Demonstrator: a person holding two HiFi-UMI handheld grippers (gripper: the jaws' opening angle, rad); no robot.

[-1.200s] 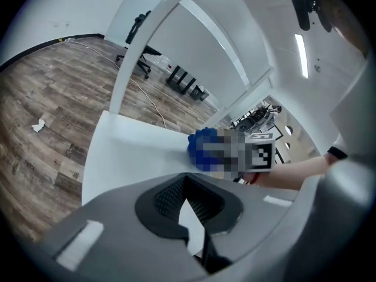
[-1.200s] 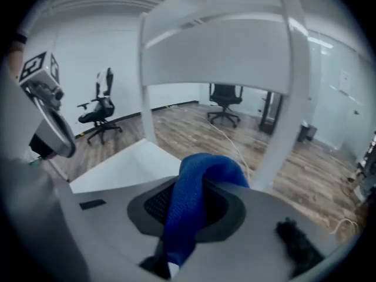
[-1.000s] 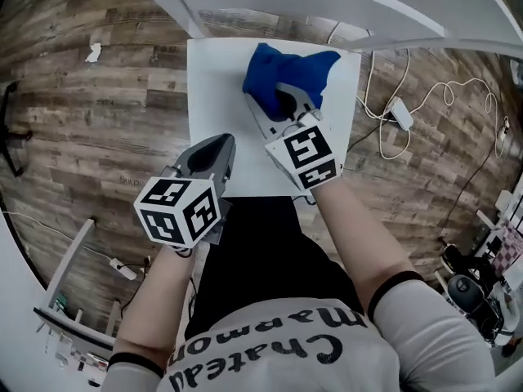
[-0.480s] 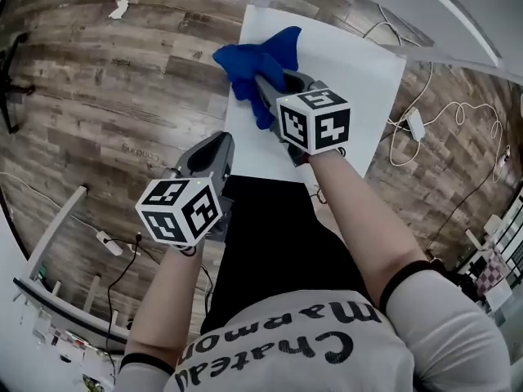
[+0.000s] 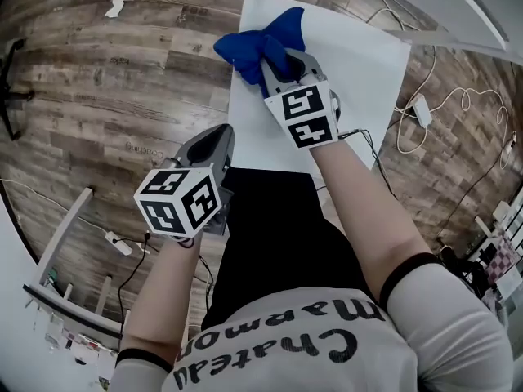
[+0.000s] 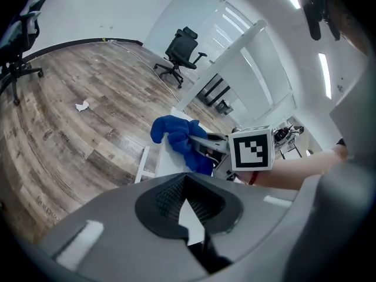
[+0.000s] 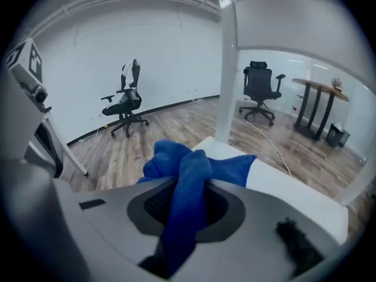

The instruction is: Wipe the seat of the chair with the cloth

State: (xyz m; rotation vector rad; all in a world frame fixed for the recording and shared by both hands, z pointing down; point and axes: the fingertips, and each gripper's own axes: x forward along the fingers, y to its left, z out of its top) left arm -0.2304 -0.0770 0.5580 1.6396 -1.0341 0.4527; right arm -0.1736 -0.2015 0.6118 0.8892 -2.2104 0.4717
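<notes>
Only the right tool (image 5: 274, 57) of two grips one cloth (image 5: 243, 47)

The person wears a pale grey T-shirt (image 5: 270, 345) with dark lettering and black-edged short sleeves (image 5: 404, 278), over black trousers (image 5: 274, 243). The grey left gripper (image 5: 217, 131), at 9 o'clock, and the right gripper (image 5: 274, 54), at 12 o'clock, each bear a white, black-marked cube (image 5: 178, 202).
</notes>
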